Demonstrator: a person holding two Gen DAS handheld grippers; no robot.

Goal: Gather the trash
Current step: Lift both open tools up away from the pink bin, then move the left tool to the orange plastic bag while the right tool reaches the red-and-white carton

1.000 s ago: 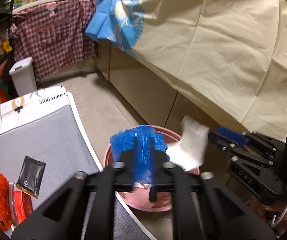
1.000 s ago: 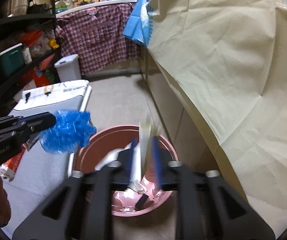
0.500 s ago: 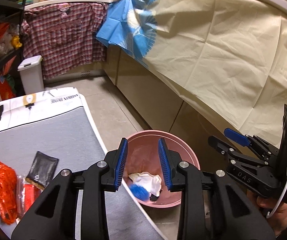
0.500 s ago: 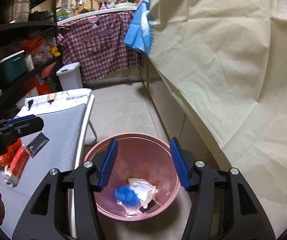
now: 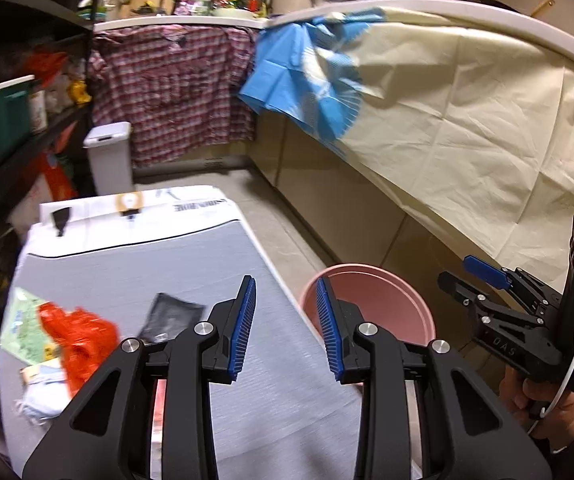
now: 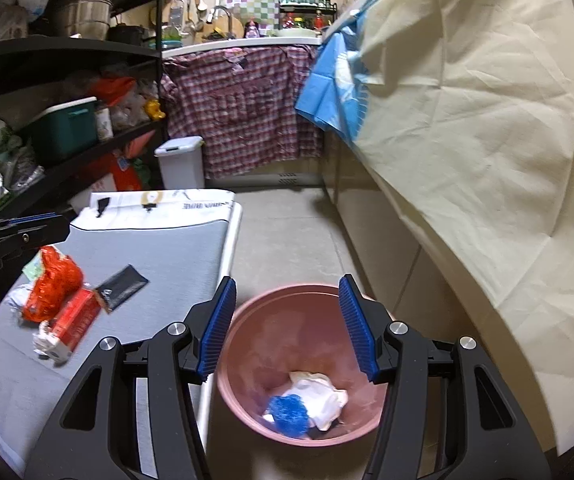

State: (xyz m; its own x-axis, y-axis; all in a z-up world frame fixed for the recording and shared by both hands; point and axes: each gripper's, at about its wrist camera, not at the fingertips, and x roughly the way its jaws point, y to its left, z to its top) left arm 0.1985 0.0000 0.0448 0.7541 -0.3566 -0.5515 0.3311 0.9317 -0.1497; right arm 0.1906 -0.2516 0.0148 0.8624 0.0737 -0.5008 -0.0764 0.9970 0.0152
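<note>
A pink bin (image 6: 287, 332) stands on the floor beside the grey table (image 6: 167, 248). In it lie a crumpled blue piece (image 6: 287, 416) and a white paper wad (image 6: 319, 396). My right gripper (image 6: 287, 280) hangs over the bin, its jaws closing slightly with nothing between them. My left gripper (image 5: 285, 280) is open and empty over the table's right edge, with the bin (image 5: 387, 300) just to its right. On the table lie an orange wrapper (image 5: 79, 336), a black sachet (image 5: 171, 316), a red box (image 6: 75, 318) and a white tissue (image 5: 43, 400).
A cream cloth (image 5: 467, 120) drapes over the counter on the right, with a blue cloth (image 5: 299, 80) and a plaid shirt (image 5: 171, 92) hanging further back. A white lidded bin (image 5: 109, 152) stands at the far end. Dark shelves (image 6: 47, 80) full of goods line the left.
The blue piece left my left gripper and the white paper left my right; both now lie in the bin. Both grippers opened. The left swung left over the table.
</note>
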